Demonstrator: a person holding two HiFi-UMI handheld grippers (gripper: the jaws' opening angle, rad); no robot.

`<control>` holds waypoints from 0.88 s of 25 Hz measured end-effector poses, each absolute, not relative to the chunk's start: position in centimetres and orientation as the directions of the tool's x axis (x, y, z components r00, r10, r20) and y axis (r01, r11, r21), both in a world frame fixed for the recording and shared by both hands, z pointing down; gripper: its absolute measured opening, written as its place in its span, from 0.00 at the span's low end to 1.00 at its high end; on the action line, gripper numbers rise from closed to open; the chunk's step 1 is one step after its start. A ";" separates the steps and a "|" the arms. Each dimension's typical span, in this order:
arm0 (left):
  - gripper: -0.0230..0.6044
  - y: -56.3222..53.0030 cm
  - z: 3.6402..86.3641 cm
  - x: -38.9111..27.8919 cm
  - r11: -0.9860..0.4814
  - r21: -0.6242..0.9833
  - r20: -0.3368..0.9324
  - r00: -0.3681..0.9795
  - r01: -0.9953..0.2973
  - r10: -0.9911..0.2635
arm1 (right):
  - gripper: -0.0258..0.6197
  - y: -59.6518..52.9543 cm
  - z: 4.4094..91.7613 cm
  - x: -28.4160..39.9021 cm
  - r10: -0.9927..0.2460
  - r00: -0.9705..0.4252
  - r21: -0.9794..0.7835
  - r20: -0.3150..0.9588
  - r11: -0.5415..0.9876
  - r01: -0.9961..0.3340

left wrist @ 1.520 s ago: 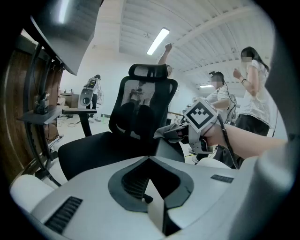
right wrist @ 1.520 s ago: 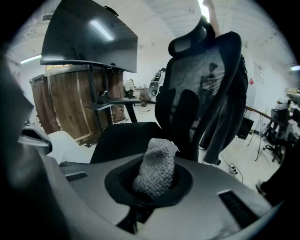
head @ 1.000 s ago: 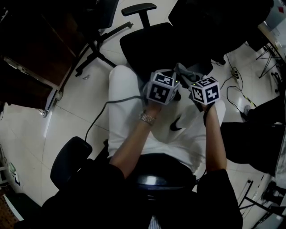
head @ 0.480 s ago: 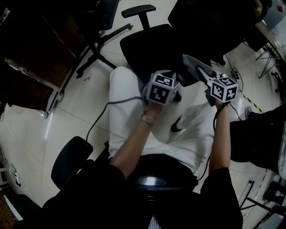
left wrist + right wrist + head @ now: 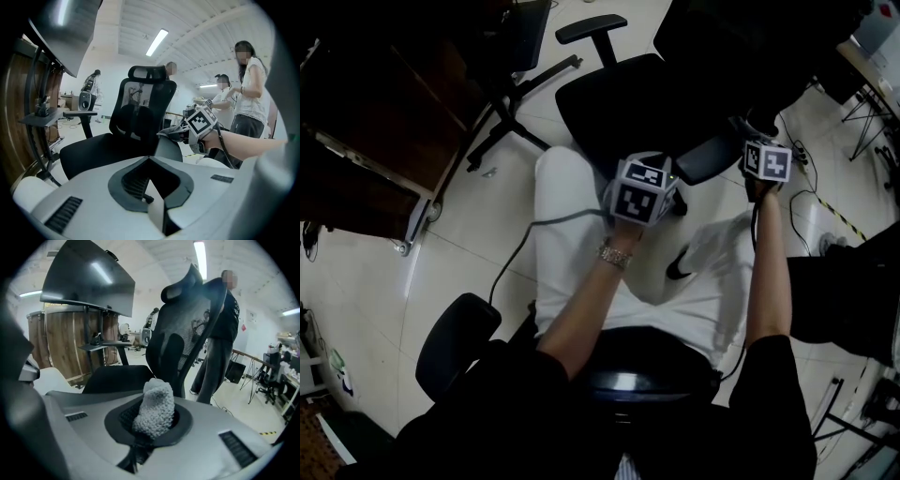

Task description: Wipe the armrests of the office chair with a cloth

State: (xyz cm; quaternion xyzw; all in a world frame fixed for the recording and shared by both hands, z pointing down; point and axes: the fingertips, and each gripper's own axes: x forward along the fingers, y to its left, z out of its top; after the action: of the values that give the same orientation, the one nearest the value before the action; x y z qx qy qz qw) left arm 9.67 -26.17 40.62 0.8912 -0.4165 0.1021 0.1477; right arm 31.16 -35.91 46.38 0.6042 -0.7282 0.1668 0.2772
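Right tool (image 5: 752,131), cloth (image 5: 154,408) outward at armrest (image 5: 708,159)

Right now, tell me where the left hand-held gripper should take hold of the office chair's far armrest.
Grip the far armrest by its flat pad, about mid-length, with the jaws across its narrow width, coming down from above. The pad lies level on a slim upright post, so both long edges look bare and reachable. The left hand-held gripper holds nothing, so it seems free for this.

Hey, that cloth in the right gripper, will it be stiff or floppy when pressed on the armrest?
Probably floppy: the cloth looks nubbly and bunched up, so it should squash and bend. Its rough weave likely grips rather than slides.
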 end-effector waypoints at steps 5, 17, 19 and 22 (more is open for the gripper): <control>0.03 -26.2 41.1 9.9 -0.612 0.181 0.310 0.635 -0.770 -0.707 | 0.08 -33.6 46.1 27.4 -0.805 -0.180 0.112 0.565 0.291 -0.950; 0.03 -26.2 41.0 9.7 -0.610 0.184 0.306 0.635 -0.770 -0.709 | 0.08 -24.4 45.5 14.4 -0.692 -0.513 -0.011 0.509 0.590 -0.807; 0.03 -26.3 40.9 9.6 -0.609 0.185 0.303 0.635 -0.771 -0.711 | 0.08 -23.0 45.4 13.0 -0.660 -0.560 -0.032 0.501 0.632 -0.774; 0.03 -26.5 40.7 9.5 -0.605 0.190 0.296 0.633 -0.773 -0.715 | 0.08 -21.2 45.6 11.9 -0.587 -0.627 -0.056 0.512 0.706 -0.706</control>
State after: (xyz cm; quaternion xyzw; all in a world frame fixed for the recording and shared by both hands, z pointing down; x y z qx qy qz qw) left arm 9.50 -26.46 40.67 0.8909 -0.4175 0.0952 0.1515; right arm 11.93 -21.22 45.58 0.3620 -0.8930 0.1267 0.2356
